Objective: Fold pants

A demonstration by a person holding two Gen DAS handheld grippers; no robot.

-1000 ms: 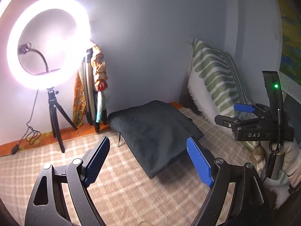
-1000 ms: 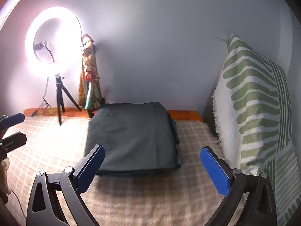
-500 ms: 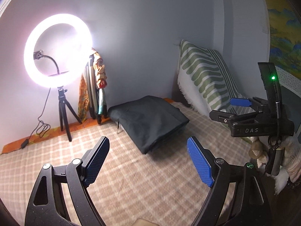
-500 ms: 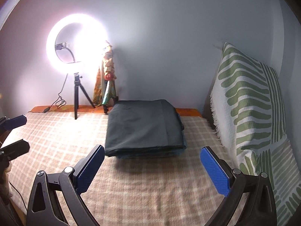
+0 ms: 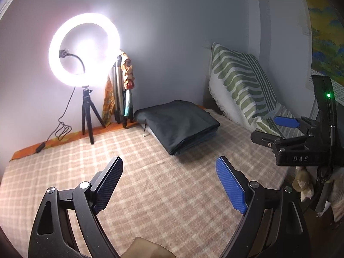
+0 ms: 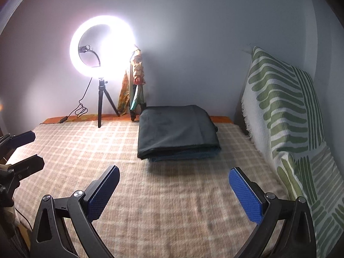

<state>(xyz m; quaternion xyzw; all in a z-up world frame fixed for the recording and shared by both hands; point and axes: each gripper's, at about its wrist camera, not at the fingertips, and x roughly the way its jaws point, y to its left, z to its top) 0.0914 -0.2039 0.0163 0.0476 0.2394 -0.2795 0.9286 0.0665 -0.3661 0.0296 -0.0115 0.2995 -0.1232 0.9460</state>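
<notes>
**Folded pants sit at the far end of the bed**

The dark pants point(image 6: 177, 129) lie folded in a neat pile on the checked blanket point(image 6: 167, 204), at 12 o'clock from both grippers. The left gripper point(image 5: 169, 182) has just been opening its jaws; they stand wide with nothing between them. The right gripper point(image 6: 174, 191) is wide too and holds nothing. Both are well apart from the pants. A ring light point(image 6: 101, 45) glows at 11 o'clock.

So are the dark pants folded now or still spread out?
Folded: the dark pants lie as a compact, layered rectangle on the checked blanket, stacked edges showing at the near side.
</notes>
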